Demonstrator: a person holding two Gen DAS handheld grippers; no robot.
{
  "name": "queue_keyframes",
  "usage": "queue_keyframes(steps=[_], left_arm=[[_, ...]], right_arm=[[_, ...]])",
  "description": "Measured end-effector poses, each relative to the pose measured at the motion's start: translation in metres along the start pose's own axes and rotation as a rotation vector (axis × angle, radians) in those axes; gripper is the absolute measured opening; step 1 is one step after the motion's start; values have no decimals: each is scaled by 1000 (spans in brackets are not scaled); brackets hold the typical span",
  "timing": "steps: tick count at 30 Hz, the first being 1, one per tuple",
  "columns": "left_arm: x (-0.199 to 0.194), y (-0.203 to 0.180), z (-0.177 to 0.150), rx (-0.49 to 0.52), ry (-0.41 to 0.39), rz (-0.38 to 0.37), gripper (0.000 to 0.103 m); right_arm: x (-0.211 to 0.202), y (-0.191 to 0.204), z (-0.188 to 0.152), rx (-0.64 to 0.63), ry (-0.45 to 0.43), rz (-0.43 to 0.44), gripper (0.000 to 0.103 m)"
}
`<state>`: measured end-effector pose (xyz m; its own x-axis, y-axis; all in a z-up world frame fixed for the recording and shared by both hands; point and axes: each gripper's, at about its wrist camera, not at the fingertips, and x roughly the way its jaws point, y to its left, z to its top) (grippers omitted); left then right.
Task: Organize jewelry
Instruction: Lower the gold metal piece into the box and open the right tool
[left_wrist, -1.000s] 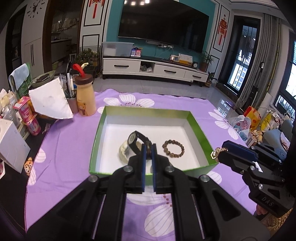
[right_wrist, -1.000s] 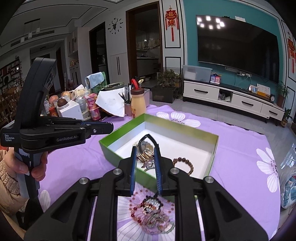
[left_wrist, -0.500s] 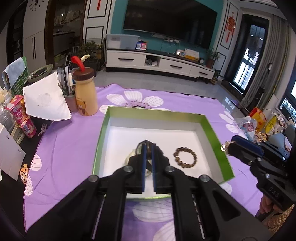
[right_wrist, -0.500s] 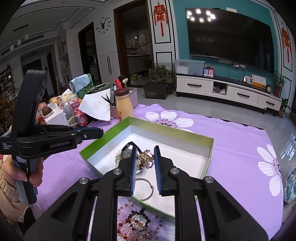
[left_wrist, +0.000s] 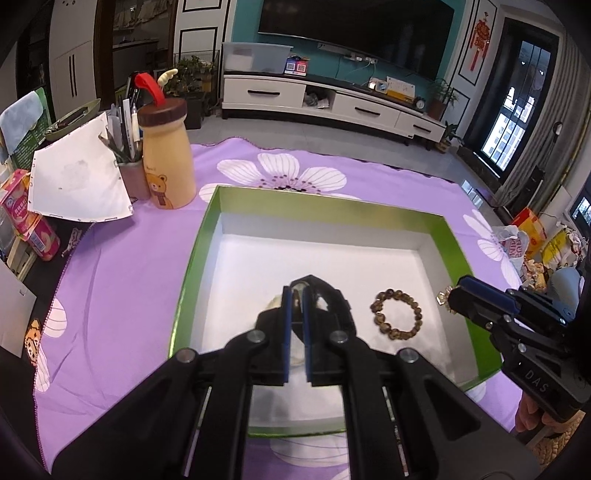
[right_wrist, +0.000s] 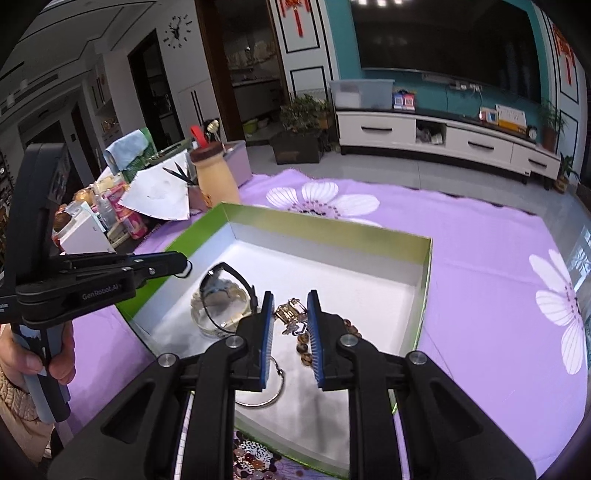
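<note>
The gold trinket (right_wrist: 290, 314) hangs between the tips of the right gripper (right_wrist: 290, 314), just above the floor of the green box (right_wrist: 332, 230); its jaws stand slightly apart, and I cannot tell whether they pinch it or it dangles caught. Just below those tips lie the bead bracelet (right_wrist: 303, 345) and a thin ring (right_wrist: 264, 387); to their left sit the watch (right_wrist: 225, 286) and pale bangle (right_wrist: 218, 317). The left gripper (left_wrist: 296, 299) hovers over that watch, jaws nearly together on nothing visible. To do this well, I'd lower the trinket onto bare white floor ahead of the beads before letting go, so chains don't tangle. More jewellery (right_wrist: 255, 458) waits on the purple worktop cloth (right_wrist: 480, 258).
</note>
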<state>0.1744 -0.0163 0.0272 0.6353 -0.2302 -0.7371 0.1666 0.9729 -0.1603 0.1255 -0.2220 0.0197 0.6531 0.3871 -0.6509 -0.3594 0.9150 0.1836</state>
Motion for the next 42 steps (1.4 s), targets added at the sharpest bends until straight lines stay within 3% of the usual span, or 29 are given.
queue_keyframes(steps=[20,33,34,38,42], left_arm=[[26,4,-3,35,56,53,5],[31,1,-4,45,74,71,5],[31,0,-5,48,75,73,5],[30,0,-5,50,73,72,9],[21,-2,-4,49,48,76,31]], right_arm=[[34,-14,2,58,104,-39,18],[35,-15,1,68,118,-45,18],[35,-14,2,68,118,-46,22],[31,-14,2,72,101,-48,26],[24,-14,4,80,87,-46,28]])
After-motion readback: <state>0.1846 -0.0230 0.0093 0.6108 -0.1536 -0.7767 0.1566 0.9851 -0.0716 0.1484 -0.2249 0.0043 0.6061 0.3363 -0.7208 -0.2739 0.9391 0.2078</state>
